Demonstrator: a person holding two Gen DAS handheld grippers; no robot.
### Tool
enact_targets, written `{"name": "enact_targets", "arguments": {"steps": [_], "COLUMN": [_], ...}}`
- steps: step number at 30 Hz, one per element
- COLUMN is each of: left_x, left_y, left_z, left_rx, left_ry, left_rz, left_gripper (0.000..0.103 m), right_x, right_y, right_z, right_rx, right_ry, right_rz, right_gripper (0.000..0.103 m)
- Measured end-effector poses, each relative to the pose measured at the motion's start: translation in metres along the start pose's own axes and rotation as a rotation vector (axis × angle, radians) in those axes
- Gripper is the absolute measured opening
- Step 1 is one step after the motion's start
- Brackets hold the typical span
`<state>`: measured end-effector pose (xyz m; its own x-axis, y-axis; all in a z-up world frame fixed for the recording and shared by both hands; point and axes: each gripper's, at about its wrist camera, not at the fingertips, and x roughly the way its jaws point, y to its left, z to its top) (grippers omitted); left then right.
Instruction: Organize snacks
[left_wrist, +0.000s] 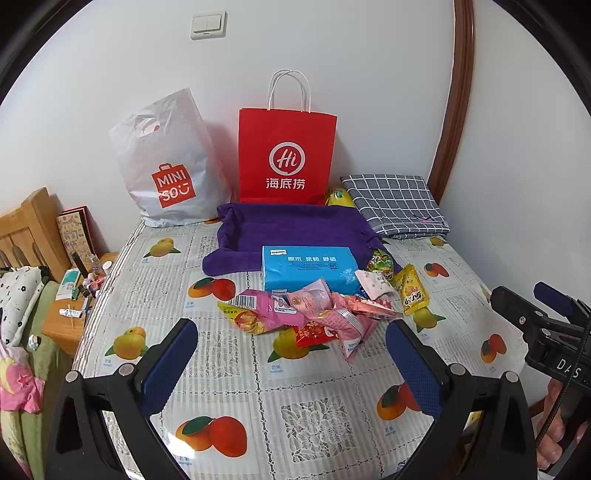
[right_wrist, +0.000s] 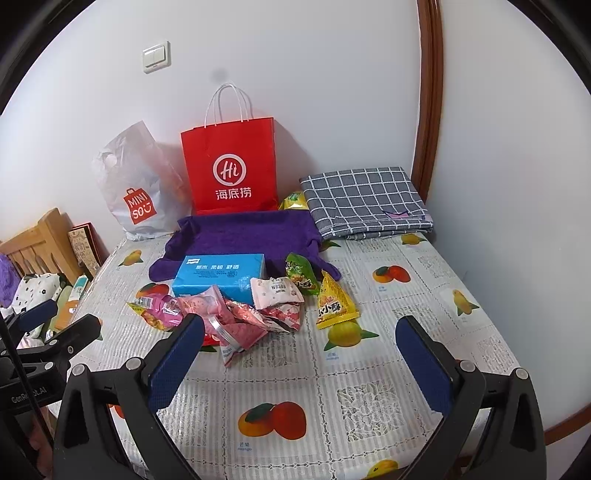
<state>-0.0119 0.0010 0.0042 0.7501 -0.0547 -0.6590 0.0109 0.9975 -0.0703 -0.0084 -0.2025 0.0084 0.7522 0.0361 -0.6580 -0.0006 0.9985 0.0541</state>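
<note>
Both my tools hang spread wide and empty over the near edge of the table (left_wrist: 317, 417). My left gripper (left_wrist: 291, 354) has the snack pile (left_wrist: 306, 314) straight ahead between its blue pads. From my right gripper (right_wrist: 299, 354) that heap lies ahead and to the left, just past its left finger, so I judge the left hand the nearer one for the pink wrappers.

The yellow triangular packet (right_wrist: 334, 304) lies apart on the pile's right, its long axis running away from me. It sits almost centred ahead of my right tool, which I think suits it better. The green packet (right_wrist: 301, 273) lies just beyond it.

Behind the heap lies a blue tissue pack (left_wrist: 308, 267), resting partly on a purple towel (left_wrist: 291, 225). Farthest back, against the wall, stand a red paper bag (left_wrist: 286, 155) and a white Miniso bag (left_wrist: 166, 162).
</note>
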Motion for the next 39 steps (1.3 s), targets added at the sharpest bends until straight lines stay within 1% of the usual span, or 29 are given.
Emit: {"name": "enact_targets", "arguments": {"steps": [39], "left_x": [-0.004], "left_y": [0.0], "left_z": [0.0], "left_rx": [-0.002], "left_ry": [-0.01], "left_rz": [-0.009], "left_gripper": [0.103], "right_x": [-0.017], "right_y": [0.004], "right_z": [-0.001], "right_rx": [0.003], "right_ry": [-0.04], "right_rz": [0.014], "right_gripper": [0.102]}}
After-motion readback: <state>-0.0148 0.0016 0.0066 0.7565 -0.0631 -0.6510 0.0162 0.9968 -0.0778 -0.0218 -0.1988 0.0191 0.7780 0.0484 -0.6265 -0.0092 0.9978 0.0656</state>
